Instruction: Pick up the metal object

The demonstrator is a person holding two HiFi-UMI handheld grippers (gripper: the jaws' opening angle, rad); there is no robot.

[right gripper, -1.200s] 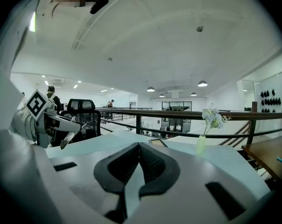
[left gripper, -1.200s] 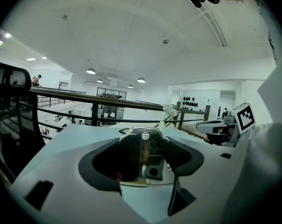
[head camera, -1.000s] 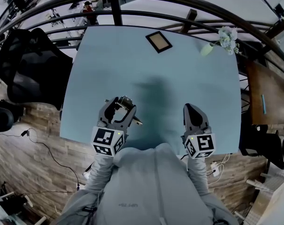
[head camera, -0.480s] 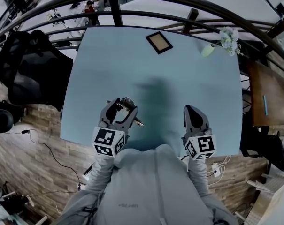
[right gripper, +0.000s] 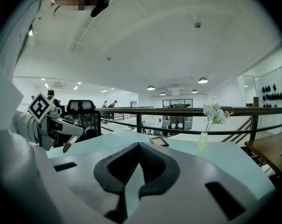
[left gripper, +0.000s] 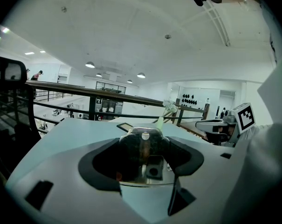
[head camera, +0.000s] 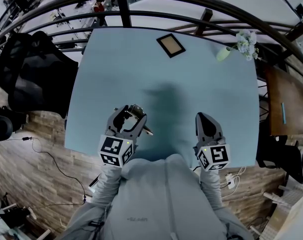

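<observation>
Head view: the left gripper (head camera: pixel 129 113) holds the metal object (head camera: pixel 135 109) over the near edge of the blue table (head camera: pixel 191 84), jaws spread wide and clamped on its sides. The right gripper (head camera: pixel 202 117) hangs alongside, well apart, its jaws drawn together on nothing.

The pick-up looks as good as made: the grasp is on, and what remains is a judgement call, a clean lift with steady pressure so the smooth metal does not slip or swing.

Left gripper view gives the detail that the view from above lacks: a shiny piece (left gripper: pixel 147 164) with a round hole, seated square between the dark pads. Right gripper view shows its own tips (right gripper: pixel 140 146) meeting with only tabletop behind them, and, off to the left, a slim metal end hanging below the other gripper, seemingly clear of the surface. A vase (right gripper: pixel 203 141) stands far across the table.
</observation>
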